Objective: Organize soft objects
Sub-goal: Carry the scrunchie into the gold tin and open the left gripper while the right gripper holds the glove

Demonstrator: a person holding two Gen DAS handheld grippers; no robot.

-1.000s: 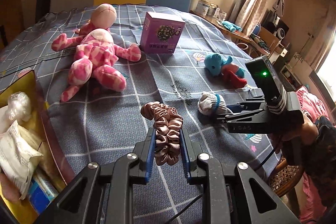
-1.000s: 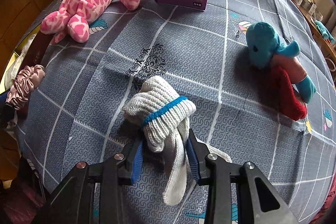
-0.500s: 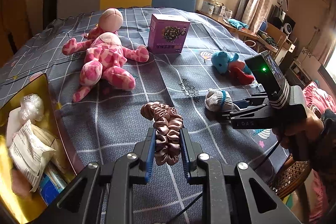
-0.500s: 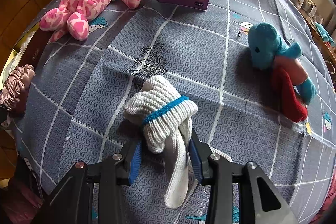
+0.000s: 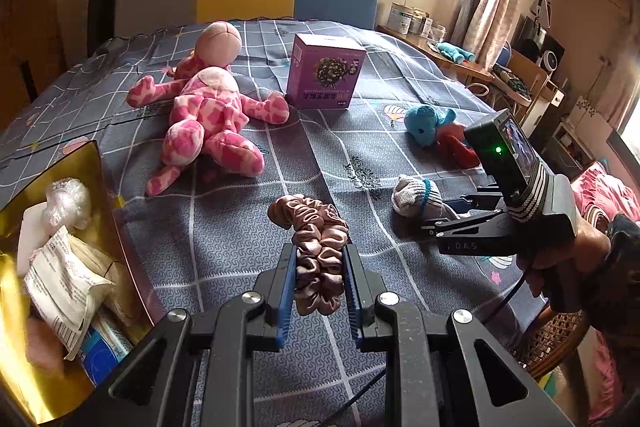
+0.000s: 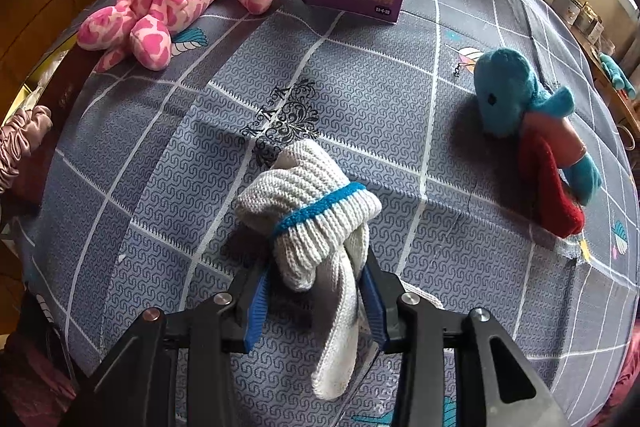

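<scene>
Gripping a ruffled pink satin scrunchie (image 5: 318,253) at frame centre, left gripper (image 5: 318,281) fingers clamp it; right gripper (image 6: 314,291) pinches a white knit glove w/ blue band (image 6: 312,215), lower centre, over grey checked bedsheet (image 6: 360,99).

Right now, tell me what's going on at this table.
A person is tidying soft things with a handheld gripper in each hand. The left gripper has its jaws shut on a pink satin scrunchie, held above the grey checked cloth. The right gripper grips a white knit glove. The pink plush doll, blue plush toy and purple box lie untouched. A gold box sits at the left.
</scene>
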